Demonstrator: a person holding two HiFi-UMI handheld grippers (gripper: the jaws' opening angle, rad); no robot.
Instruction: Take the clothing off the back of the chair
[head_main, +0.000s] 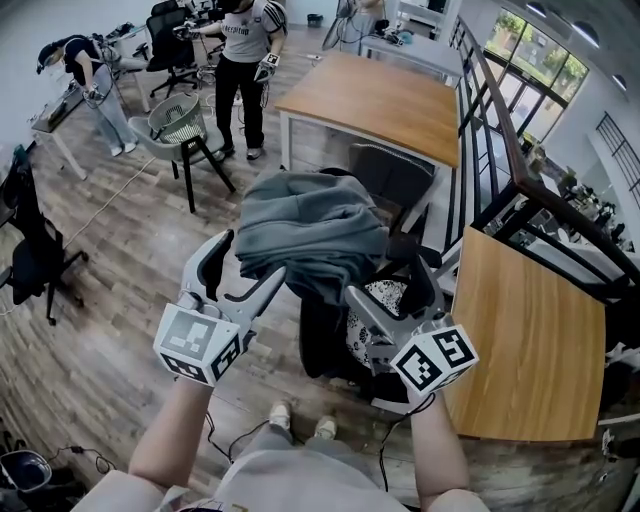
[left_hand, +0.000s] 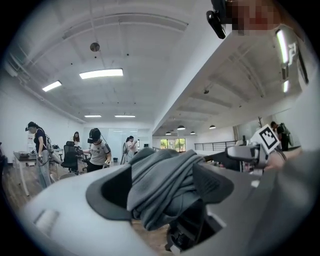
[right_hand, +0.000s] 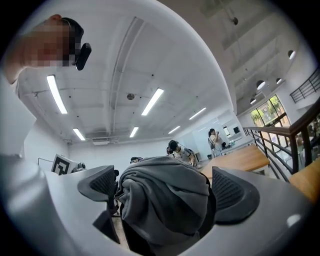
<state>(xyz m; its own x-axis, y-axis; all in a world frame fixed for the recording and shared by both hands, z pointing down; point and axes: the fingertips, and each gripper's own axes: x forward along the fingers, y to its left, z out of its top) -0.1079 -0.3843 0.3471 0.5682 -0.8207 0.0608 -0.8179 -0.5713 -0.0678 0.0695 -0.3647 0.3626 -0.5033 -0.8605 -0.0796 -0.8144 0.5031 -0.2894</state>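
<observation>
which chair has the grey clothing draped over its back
The black chair closest to the person, with the grey clothing on it; the other chairs stand farther off at left.

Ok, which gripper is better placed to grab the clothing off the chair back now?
Probably right, narrowly. The right gripper, open, brackets the bulk of the gray clothing squarely; the left gripper, also open, frames only a hanging fold at its edge.

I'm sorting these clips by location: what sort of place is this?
Most likely an open-plan office or lab workspace. A large wooden desk stands in the open floor, a black office chair sits by another work table, and long strip lights run across the high white ceiling.
</observation>
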